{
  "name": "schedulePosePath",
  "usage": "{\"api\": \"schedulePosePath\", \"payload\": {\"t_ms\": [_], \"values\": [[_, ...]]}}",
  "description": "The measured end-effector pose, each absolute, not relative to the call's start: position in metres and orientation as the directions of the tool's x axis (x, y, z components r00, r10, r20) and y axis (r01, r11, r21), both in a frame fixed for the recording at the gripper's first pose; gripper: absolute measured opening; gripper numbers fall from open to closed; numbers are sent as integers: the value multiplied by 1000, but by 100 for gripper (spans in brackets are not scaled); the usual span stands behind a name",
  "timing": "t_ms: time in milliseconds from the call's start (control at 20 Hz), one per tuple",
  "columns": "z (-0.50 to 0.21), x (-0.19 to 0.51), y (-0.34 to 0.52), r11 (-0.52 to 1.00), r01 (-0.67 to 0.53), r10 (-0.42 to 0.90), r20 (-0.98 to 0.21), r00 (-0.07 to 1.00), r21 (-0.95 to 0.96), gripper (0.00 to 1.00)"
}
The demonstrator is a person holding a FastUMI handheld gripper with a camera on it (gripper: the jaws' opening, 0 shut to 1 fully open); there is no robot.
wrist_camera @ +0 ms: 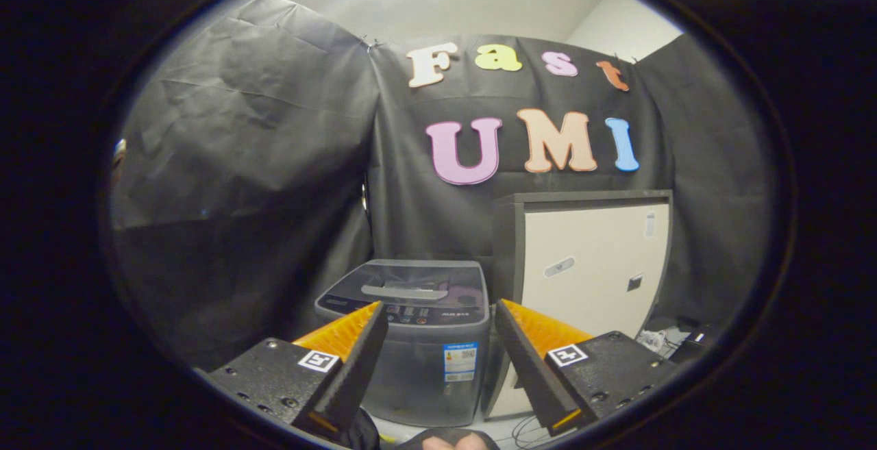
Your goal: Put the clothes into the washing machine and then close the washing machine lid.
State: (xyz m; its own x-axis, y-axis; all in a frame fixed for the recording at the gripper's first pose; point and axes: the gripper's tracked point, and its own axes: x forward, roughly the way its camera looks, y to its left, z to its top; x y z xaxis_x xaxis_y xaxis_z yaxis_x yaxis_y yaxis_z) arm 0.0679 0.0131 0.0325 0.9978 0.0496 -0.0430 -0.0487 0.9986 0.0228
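Black cloth wall [240,162] closes the left side, with open room between it and the washing machine [411,340], which stands just beyond the fingers with its lid [414,282] down. The gripper [438,316] is spread open, empty. Right of the machine, touching or nearly so, stands a pale cabinet [589,265], with cables [658,340] on the floor beyond it.

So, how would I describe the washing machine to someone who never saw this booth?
Look at the black cloth wall, then at the tall pale cabinet standing before it. Beside the cabinet, beyond the open gripper, stands the washing machine. It is the low grey box with a see-through lid, closed now.
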Motion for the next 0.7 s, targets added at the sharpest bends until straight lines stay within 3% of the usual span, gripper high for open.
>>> {"api": "schedulePosePath", "payload": {"t_ms": [400,700], "values": [[2,20,-17,1000,30,-30,3,1000,-9,95],[-22,4,-21,997,36,-32,-58,998,64,95]]}}
